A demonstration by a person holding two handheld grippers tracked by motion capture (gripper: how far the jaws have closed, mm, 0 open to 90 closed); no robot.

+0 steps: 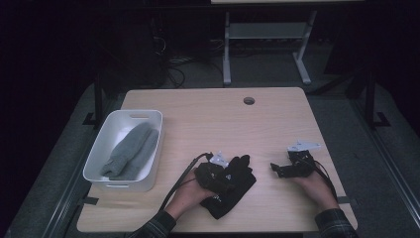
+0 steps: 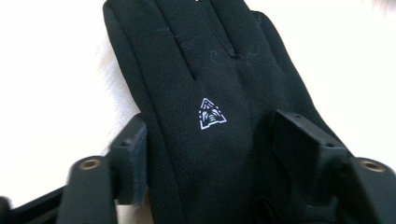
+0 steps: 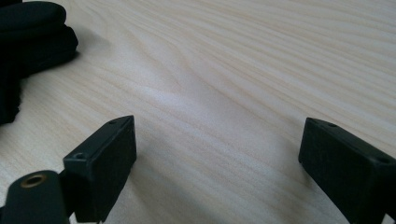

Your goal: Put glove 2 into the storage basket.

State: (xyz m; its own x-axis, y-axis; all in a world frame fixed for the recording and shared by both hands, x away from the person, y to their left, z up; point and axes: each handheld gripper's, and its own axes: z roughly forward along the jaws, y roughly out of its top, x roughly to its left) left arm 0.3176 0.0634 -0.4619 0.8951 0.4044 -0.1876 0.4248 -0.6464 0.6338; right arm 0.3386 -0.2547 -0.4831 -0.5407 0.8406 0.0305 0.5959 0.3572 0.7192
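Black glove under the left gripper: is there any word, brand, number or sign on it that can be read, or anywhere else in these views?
No readable word or number anywhere.
Black glove: one white sign, a small triangle-shaped emblem with fine lines inside, on the back of the glove between the left gripper's jaws; it holds no letters.
Same glove in the high view: small white specks, too small to read.
White bin, grey gloves, table: no markings visible.

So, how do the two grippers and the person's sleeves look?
Both grippers, left gripper and right gripper, are black, with two blocky jaws and brass-coloured screw inserts near the jaw bases. Each carries a grey three-cornered plate on top and trails a black cable. The sleeves are dark plaid.
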